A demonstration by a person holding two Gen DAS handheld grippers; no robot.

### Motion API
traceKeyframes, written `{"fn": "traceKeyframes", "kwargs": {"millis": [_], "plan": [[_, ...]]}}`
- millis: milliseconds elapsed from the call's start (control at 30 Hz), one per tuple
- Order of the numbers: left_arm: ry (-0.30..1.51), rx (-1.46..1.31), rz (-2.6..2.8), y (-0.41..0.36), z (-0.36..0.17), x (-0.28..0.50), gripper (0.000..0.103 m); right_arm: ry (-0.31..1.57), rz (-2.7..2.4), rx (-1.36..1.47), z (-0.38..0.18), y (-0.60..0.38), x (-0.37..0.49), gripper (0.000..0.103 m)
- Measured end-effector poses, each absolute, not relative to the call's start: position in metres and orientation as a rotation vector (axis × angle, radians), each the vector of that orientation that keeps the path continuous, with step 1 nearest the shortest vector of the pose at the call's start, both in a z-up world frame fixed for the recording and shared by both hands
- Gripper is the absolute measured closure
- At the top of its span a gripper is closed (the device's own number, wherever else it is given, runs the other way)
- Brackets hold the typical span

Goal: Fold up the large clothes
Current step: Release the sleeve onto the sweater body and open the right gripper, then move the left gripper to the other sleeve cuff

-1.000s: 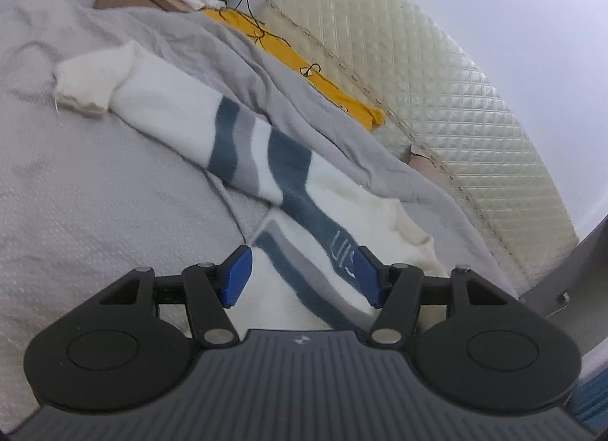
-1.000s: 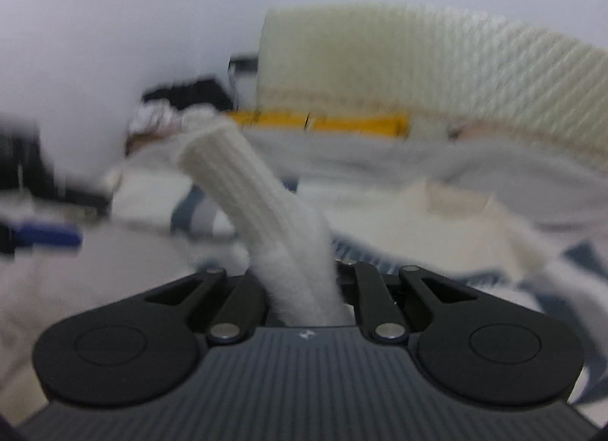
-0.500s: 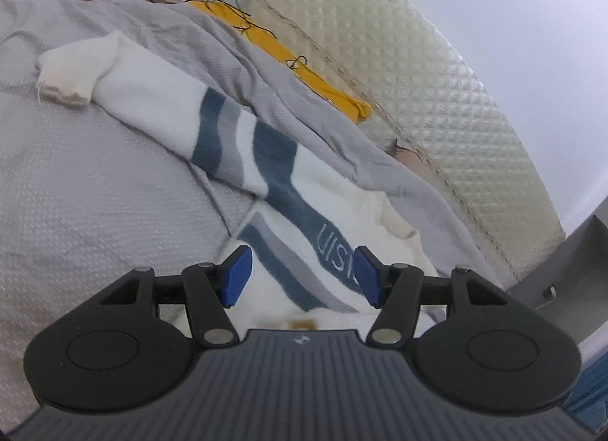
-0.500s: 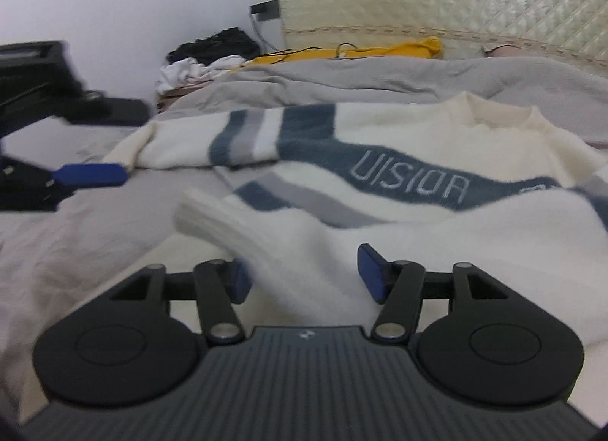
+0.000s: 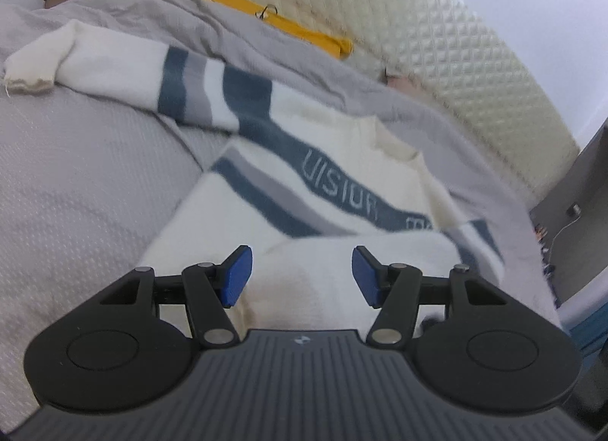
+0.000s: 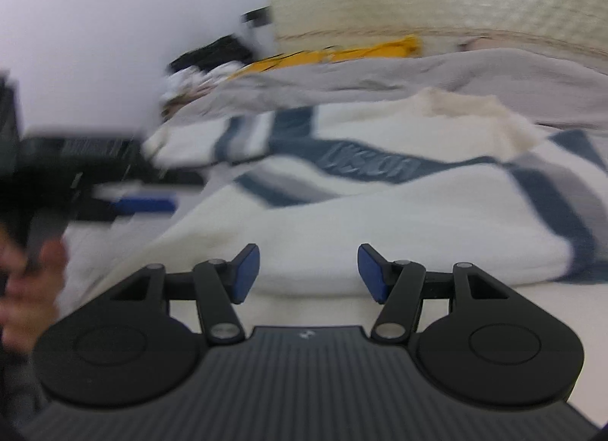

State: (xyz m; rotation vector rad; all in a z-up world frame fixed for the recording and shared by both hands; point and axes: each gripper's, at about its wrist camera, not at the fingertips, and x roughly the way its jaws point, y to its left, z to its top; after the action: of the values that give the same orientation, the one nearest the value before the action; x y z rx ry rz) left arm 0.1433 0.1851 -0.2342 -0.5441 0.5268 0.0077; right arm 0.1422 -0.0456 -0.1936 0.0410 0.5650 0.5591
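Bed (image 5: 76, 190), grey cover: sweater (image 5: 266, 190) lies on it face up, collar toward the headboard (image 5: 437, 46), "VISION"-type lettering readable across the chest band.

One sleeve (image 5: 380, 251) is folded across the lower chest, lying flat on the body. The other sleeve (image 5: 114, 65) is out straight to the far side, cuff (image 5: 28, 70) resting on the cover. My read: roughly a third done, the straight sleeve is next.

Left gripper (image 5: 300, 275): jaws spread, nothing between them, hovering just above the folded sleeve. Right gripper (image 6: 308, 274): also spread and empty, low over the same white area near the hem side. The right view is motion-blurred, so I can't tell if either pad touches fabric.

How I'd do the next step well:
- Take the straight sleeve near the cuff with the left gripper, since it's on that side.
- Pinch both knit layers, not just the top fuzz; this knit looks thick and stretchy, so a shallow bite will likely slip.
- Use the right one to pin the shoulder seam while I swing the sleeve over, else the body drags on the cover.
- Lay it parallel to the folded sleeve, cuff inside the body outline.

Risk: snagging the grey cover together with the cuff. Lift slightly before closing.
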Motion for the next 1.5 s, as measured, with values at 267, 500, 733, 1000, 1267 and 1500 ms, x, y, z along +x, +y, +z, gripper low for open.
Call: {"fn": "traceKeyframes", "kwargs": {"millis": [267,500,733,1000,1267,1500], "plan": [[0.586,-0.430,0.002,0.158,-0.246,0.164,0.043,0.604,0.418,0.078,-0.219,-0.069,0.188,0.048],[0.669,-0.301,0.025,0.136,-0.266,0.185,0.051,0.661,0.387,0.120,-0.244,-0.081,0.214,0.069],[0.696,-0.253,0.053,0.129,-0.277,0.194,0.051,0.673,0.390,0.164,-0.249,-0.086,0.217,0.069],[0.667,-0.292,0.072,0.135,-0.265,0.188,0.049,0.646,0.355,0.239,-0.221,-0.107,0.184,0.065],[0.602,-0.285,0.146,0.165,-0.228,0.183,0.040,0.649,0.346,0.219,-0.208,-0.117,0.151,0.065],[0.646,-0.203,0.248,0.267,-0.212,0.212,0.040,0.660,0.339,0.213,-0.208,-0.111,0.130,0.065]]}}
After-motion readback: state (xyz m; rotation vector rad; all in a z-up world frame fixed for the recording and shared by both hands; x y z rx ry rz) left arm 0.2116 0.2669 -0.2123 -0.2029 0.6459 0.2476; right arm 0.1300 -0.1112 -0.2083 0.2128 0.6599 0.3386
